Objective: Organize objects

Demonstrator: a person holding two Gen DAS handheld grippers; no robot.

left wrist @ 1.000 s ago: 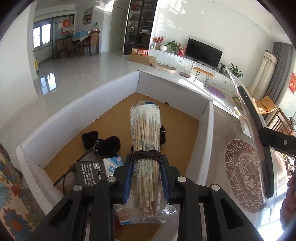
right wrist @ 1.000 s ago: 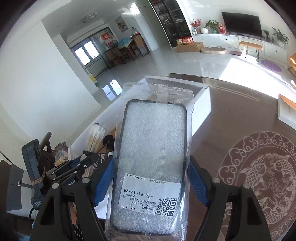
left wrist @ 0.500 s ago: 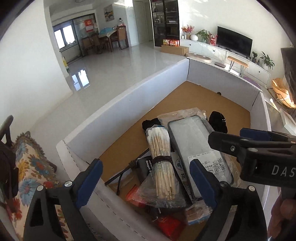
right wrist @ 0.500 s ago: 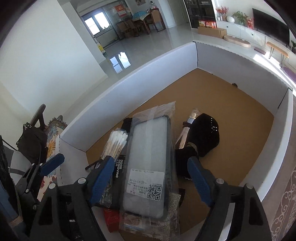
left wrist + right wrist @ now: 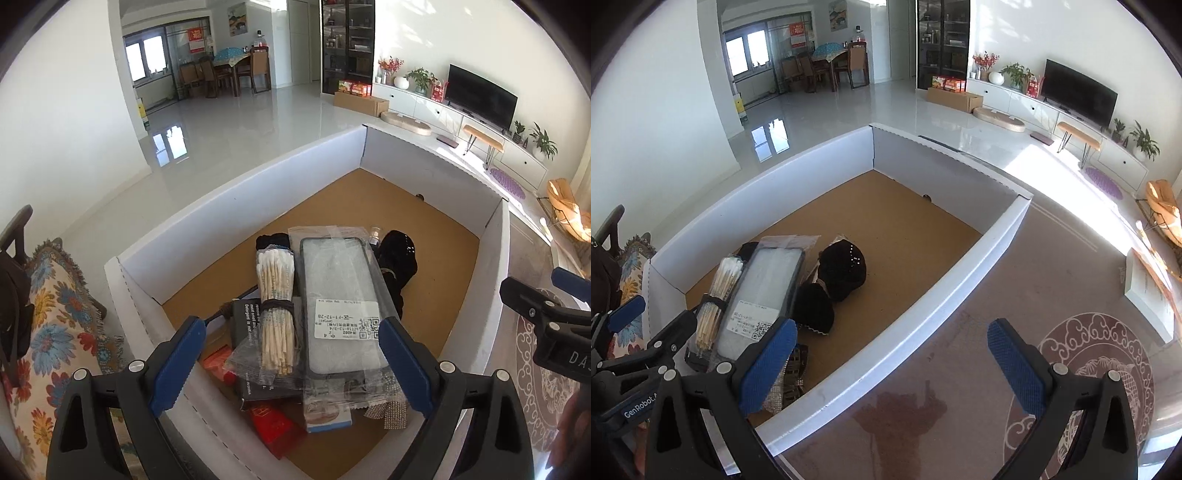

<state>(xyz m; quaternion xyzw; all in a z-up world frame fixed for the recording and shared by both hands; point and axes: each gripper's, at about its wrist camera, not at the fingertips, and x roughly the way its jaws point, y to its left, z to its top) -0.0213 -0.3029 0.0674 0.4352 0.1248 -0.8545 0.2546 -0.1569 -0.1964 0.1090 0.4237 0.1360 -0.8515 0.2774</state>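
We see the left tongs [image 5: 290, 363] spread wide and holding nothing, poised above the near end of the white cardboard box [image 5: 236, 206]; below them the bundle of cotton swabs [image 5: 276, 310], bound with a dark band, lies in the box on a black packet [image 5: 245, 325], touching the bagged phone case [image 5: 341, 306] to its right; a red packet [image 5: 273, 424] shows beneath the pile; the right tongs [image 5: 892, 363] have just been opening and stand wide and empty, one blue pad over the box's near corner and the other over the patterned surface [image 5: 997, 280] outside it; a black cloth item [image 5: 842, 269] lies on the box's brown floor just right of the case.
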